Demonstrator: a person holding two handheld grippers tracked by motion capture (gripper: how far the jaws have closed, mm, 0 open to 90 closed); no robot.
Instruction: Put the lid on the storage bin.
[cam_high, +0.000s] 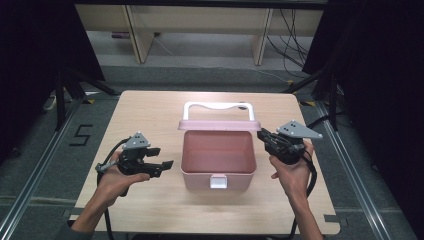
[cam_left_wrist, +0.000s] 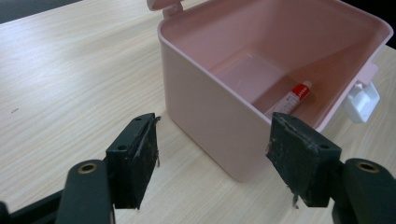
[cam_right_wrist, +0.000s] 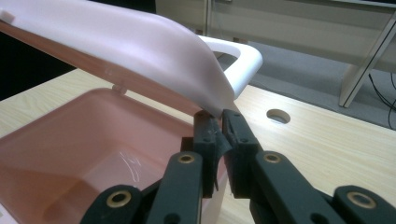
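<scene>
Left gripper (cam_high: 162, 165) hangs with its jaws wide apart and nothing between them, just left of the pink box (cam_high: 218, 159), tips aimed at the box's left wall. From the left gripper view the pads (cam_left_wrist: 137, 158) stand either side of the box's near corner, clear of it. Right gripper (cam_high: 262, 135) is pinched nearly shut at the right back corner of the box, pads against the edge of the raised lid (cam_right_wrist: 140, 42); looks like it props or grips the lid there, but whether plastic is actually between the pads is hard to tell from the right gripper view.

Box sits mid-table (cam_high: 150, 115), lid tipped up at the back with its white handle (cam_high: 217, 106) behind, white latch (cam_high: 218, 181) at the front facing the person. 1 small red-and-white tube (cam_left_wrist: 292, 99) lies on the box floor, seen from the left gripper view.

Key relation: tube lies inside the box, to the right of the left gripper and below the rim, so the wall is between them. Its long axis runs slantwise across the floor, cap end toward the latch side. Left hand (cam_high: 117, 182) is the free 1 and the nearer 1; my guess is any reach for the tube must go up over the rim, then down, jaws turned across the tube's length. Right hand (cam_high: 292, 170) is busy at the lid.
</scene>
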